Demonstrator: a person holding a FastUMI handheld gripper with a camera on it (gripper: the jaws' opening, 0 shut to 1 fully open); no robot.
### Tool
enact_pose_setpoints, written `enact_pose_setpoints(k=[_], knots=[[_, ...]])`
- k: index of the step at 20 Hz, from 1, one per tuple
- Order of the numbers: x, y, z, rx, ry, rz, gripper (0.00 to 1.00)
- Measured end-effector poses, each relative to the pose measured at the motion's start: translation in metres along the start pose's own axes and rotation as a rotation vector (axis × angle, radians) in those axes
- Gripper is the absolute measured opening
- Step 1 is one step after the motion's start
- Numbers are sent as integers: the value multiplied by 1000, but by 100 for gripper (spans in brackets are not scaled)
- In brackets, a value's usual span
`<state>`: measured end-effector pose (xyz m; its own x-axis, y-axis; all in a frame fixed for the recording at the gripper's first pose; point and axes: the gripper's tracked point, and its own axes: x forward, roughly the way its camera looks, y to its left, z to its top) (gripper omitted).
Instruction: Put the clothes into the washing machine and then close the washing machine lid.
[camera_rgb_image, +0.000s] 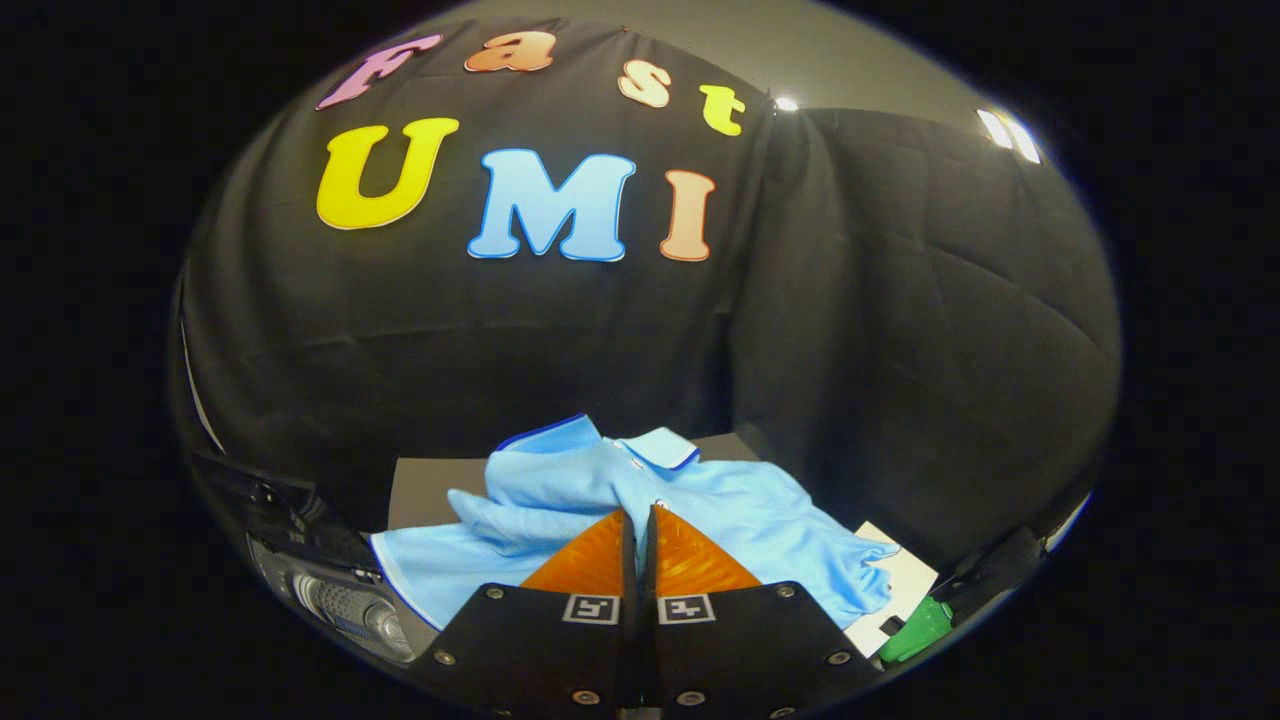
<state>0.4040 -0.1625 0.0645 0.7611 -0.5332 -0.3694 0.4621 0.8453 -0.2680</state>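
Note:
A light blue polo shirt (720, 510) with a dark-trimmed collar lies spread on a grey table (435, 490), one sleeve bunched toward the left. My gripper (640, 512) is low over the shirt's middle. Its two fingers stand pressed together with only a thin slit between them, and their tips point at the fabric just below the collar. I see no cloth pinched between the fingers. To the left of the fingers, below the table's edge, sits a dark machine with a grey ribbed round part (345, 605), which looks like the washing machine.
A white sheet (900, 585) lies on the table under the shirt's right hem, and a small green object (920, 628) sits beside it. Black cloth walls close the booth behind and to the right of the table.

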Motion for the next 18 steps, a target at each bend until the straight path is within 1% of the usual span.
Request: enact_pose_setpoints(k=[2,4,7,11,13,18], knots=[[-14,-6,23,28,-41,-37,0],[-27,-9,39,61,-71,-54,0],[-42,-15,55,66,-100,-83,0],[-58,-7,72,98,-134,-71,0],[-68,2,78,89,-154,-71,0],[-99,44,93,125,-179,-26,0]])
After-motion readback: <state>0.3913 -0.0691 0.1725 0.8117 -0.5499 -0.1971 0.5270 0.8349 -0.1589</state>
